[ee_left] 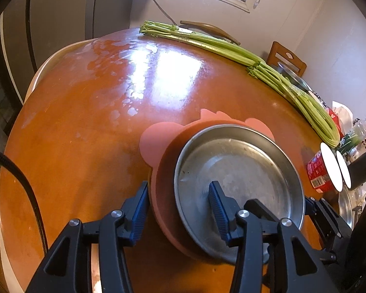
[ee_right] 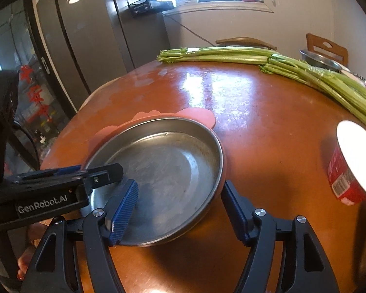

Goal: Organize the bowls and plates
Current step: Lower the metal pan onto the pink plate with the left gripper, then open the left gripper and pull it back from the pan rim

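A round steel plate (ee_left: pixel 239 168) rests inside a pink animal-shaped plate (ee_left: pixel 153 144) on the brown round table. My left gripper (ee_left: pixel 179 207) is open and straddles the near left rims of both plates, one finger inside the steel plate and one outside the pink one. My right gripper (ee_right: pixel 179 210) is open and straddles the near right rim of the steel plate (ee_right: pixel 163 168); the pink plate (ee_right: pixel 200 116) shows behind it. The left gripper also shows in the right wrist view (ee_right: pixel 102 173).
Long celery bunches (ee_right: pixel 305 73) lie across the far side of the table (ee_right: pixel 268 112). A red cup with a white lid (ee_right: pixel 351 168) stands to the right. A steel bowl (ee_right: pixel 319 59) and chairs are at the far right. A grey fridge (ee_right: pixel 85 36) stands on the left.
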A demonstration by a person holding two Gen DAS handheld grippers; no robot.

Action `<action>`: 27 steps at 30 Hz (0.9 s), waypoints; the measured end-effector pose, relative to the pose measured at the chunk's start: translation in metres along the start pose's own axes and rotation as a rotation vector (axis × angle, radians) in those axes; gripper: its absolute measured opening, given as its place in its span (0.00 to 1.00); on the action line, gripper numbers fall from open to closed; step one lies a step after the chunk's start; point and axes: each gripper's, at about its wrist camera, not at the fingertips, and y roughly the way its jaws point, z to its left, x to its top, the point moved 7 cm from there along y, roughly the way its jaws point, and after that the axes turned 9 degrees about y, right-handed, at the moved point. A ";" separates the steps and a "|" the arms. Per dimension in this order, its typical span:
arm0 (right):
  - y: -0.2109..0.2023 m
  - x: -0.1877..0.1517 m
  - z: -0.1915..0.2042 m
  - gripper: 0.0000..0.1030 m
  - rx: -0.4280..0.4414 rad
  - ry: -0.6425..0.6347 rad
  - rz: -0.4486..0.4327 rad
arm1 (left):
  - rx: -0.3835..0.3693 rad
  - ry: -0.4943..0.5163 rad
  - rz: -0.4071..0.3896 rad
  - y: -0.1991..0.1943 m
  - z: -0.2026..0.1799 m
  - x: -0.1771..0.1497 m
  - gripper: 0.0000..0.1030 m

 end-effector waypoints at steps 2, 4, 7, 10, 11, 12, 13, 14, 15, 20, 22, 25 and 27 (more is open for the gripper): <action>0.003 0.002 -0.001 0.70 -0.001 0.000 -0.002 | 0.002 -0.001 0.001 0.003 0.000 0.004 0.47; 0.007 0.006 -0.002 0.70 -0.005 -0.001 -0.003 | -0.001 -0.001 0.003 0.007 0.000 0.009 0.47; 0.011 0.013 -0.005 0.70 -0.017 -0.002 -0.005 | 0.001 0.004 0.006 0.010 -0.002 0.014 0.47; 0.015 0.018 -0.008 0.70 -0.026 -0.001 -0.008 | -0.001 0.009 0.004 0.014 -0.003 0.019 0.48; 0.016 0.020 -0.009 0.70 -0.029 0.000 -0.008 | -0.002 0.010 0.003 0.015 -0.004 0.020 0.48; 0.017 0.021 -0.010 0.70 -0.031 0.001 -0.009 | -0.004 0.010 0.003 0.015 -0.004 0.021 0.48; 0.017 0.022 -0.011 0.70 -0.031 0.006 -0.007 | -0.005 0.012 0.004 0.016 -0.005 0.022 0.48; 0.017 0.022 -0.012 0.70 -0.031 0.008 -0.006 | -0.004 0.016 0.005 0.017 -0.005 0.023 0.48; 0.017 0.022 -0.013 0.71 -0.029 0.010 -0.003 | -0.006 0.014 0.005 0.017 -0.005 0.023 0.48; 0.013 0.021 -0.012 0.70 -0.022 0.007 -0.014 | -0.005 0.002 -0.015 0.011 -0.002 0.022 0.48; 0.008 0.023 -0.011 0.71 -0.034 -0.003 -0.038 | 0.020 -0.009 -0.027 0.006 0.003 0.021 0.48; 0.002 0.024 -0.012 0.71 -0.033 0.001 -0.058 | 0.055 -0.042 -0.044 -0.002 0.013 0.021 0.48; -0.001 0.024 -0.013 0.71 -0.036 0.009 -0.065 | 0.057 -0.058 -0.056 -0.009 0.018 0.020 0.48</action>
